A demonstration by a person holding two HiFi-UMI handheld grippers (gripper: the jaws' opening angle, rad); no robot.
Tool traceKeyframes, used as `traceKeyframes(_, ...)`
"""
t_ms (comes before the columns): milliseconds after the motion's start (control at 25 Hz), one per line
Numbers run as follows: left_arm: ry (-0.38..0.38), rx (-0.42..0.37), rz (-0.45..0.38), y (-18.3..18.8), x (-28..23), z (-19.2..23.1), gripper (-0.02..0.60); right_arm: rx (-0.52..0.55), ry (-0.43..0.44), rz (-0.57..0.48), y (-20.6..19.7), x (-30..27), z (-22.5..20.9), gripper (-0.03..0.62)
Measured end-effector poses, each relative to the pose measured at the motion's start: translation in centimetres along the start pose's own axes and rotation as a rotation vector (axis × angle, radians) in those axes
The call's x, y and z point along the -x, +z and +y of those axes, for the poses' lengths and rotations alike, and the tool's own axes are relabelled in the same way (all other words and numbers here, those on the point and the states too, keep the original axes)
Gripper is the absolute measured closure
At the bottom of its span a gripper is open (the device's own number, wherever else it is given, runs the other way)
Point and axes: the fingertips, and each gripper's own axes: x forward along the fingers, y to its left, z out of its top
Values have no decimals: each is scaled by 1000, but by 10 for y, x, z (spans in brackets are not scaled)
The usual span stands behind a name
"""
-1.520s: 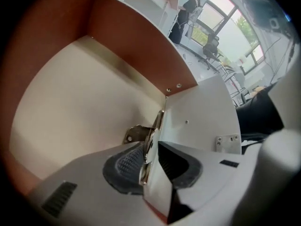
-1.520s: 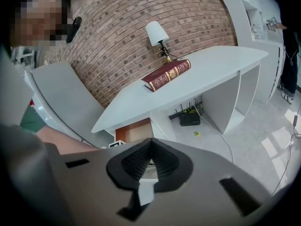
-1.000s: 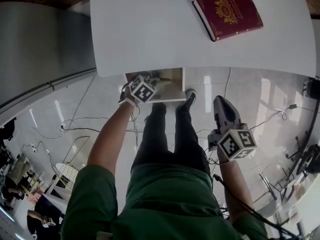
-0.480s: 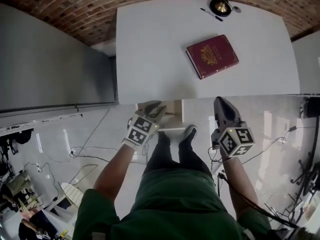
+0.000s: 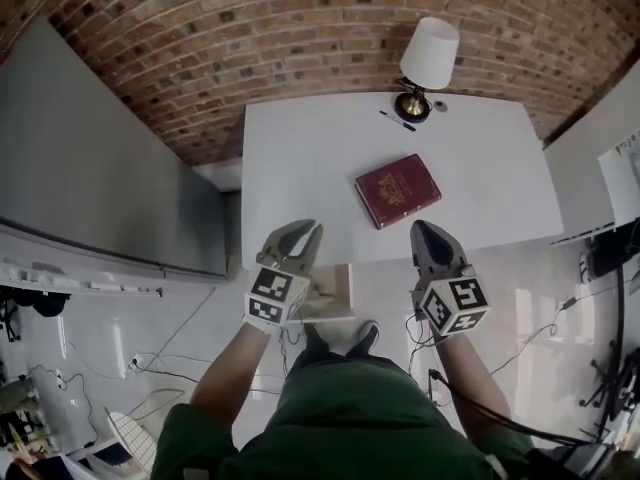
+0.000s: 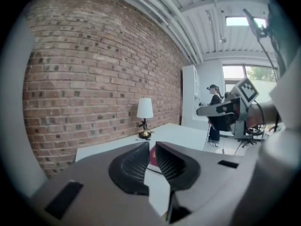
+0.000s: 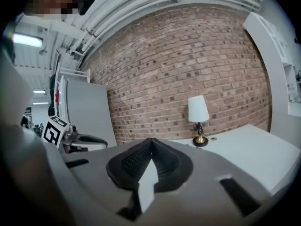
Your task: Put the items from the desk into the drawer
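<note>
A dark red book (image 5: 397, 189) lies near the middle of the white desk (image 5: 300, 158). A black pen (image 5: 397, 120) rests beside the lamp's base at the back. Under the desk's front edge the drawer (image 5: 341, 286) stands pulled out. My left gripper (image 5: 300, 236) hovers over that front edge, above the drawer, open with nothing held; a sliver of the book (image 6: 152, 157) shows between its fingers (image 6: 131, 166). My right gripper (image 5: 426, 234) is shut and empty at the front edge, just right of the book. In its own view the right gripper's (image 7: 150, 143) tips meet.
A table lamp (image 5: 425, 63) with a white shade stands at the desk's back edge against the brick wall (image 5: 300, 38). A grey cabinet (image 5: 90, 168) is left of the desk. Cables (image 5: 170, 313) trail over the glossy floor. My legs and shoes (image 5: 362, 336) are by the drawer.
My left gripper has risen out of the drawer to the desk's front edge. The head view has pulled back and up, bringing the lamp, pen and wall into sight. The right gripper barely moved.
</note>
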Motion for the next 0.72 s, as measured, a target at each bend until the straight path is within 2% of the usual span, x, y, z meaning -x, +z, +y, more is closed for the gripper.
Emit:
traceKeyframes(160,48,-24,-147,72,14,2,545,82,5,-103,54,9,12,591)
traceKeyframes(360,60,-74,-291,147,33,-8,548,133,33,-220,111,21,34,591)
traceKeyframes(480,64,-111,-357,178,43,-14,548,150,34,-263,130,27,39,591)
traceKeyframes(720,98,-163,-434,214,68,-18,548,165,51,-377,163,44,48,591)
